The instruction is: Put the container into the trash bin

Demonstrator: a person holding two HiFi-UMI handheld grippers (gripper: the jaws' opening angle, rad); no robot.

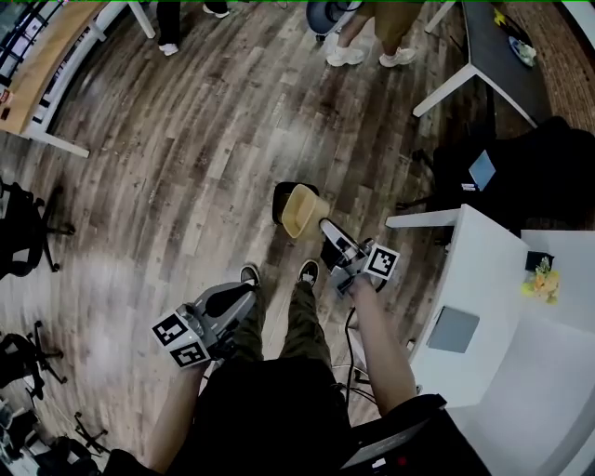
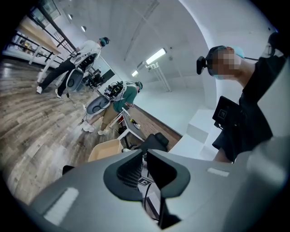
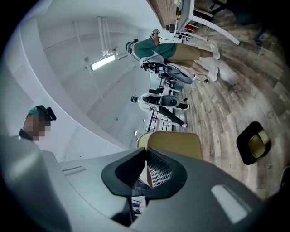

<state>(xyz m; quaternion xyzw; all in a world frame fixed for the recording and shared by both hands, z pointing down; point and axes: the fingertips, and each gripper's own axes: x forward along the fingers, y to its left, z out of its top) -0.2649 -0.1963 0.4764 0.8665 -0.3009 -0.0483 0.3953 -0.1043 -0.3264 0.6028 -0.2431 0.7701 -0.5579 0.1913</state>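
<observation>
Head view steeply downward, gripper views level, all sharing container (image 1: 302, 212)

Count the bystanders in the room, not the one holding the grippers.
2. The bystander in tan shorts stands at the head view's top edge, right of centre; the bystander in dark trousers at the top, left of centre. Others may be out of frame.

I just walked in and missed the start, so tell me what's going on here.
A standing person holds a gripper in each hand. The right gripper has its fingers clamped on the wall of a tan container and holds it in the air close to the black trash bin on the wood floor. The container is not yet in the bin. The left gripper is shut and empty, held low beside the person's leg.
</observation>
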